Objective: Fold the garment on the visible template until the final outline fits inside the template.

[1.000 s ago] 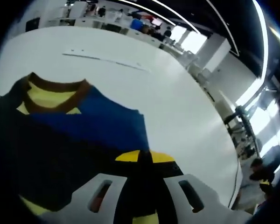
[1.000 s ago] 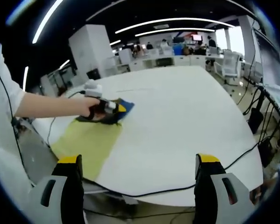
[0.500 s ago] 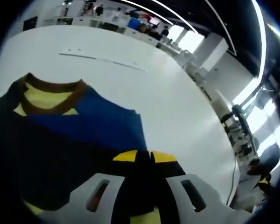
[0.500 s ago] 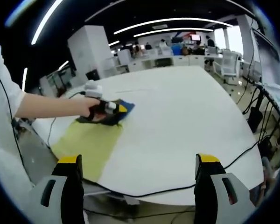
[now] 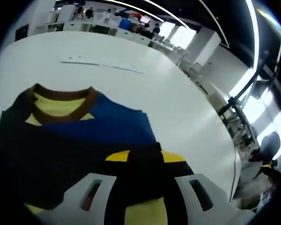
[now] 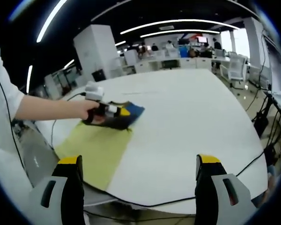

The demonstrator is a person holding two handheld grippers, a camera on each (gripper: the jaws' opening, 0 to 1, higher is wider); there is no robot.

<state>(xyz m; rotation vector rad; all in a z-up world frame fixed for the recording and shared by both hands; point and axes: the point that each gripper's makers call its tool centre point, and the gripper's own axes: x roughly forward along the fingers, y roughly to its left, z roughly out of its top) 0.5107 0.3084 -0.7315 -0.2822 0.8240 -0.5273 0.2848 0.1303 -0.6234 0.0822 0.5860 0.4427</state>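
Left gripper [image 5: 144,157]: jaws closed together, yellow tips meeting over the shirt [image 5: 84,136], at its edge. Cloth looks pinched between them, though the bite itself is hidden under the tips.

Shirt: blue, brown collar with yellow lining, lying in a compact bundle on the white table [image 5: 178,103]. In the right gripper view it sits at the far end of the yellow template [image 6: 96,150], part of it spilling over the template's far edge onto the table. Person's hand [image 6: 91,111] rides the left gripper there.

Right gripper [image 6: 138,180]: jaws wide apart, empty, held well back from the table edge.

Step, as I read it: late fold, 1 gripper working, shirt already small.

Next: draw the pinched edge back toward the template's middle so no blue overhangs. Keep the lift low; a high pull may undo the layers.
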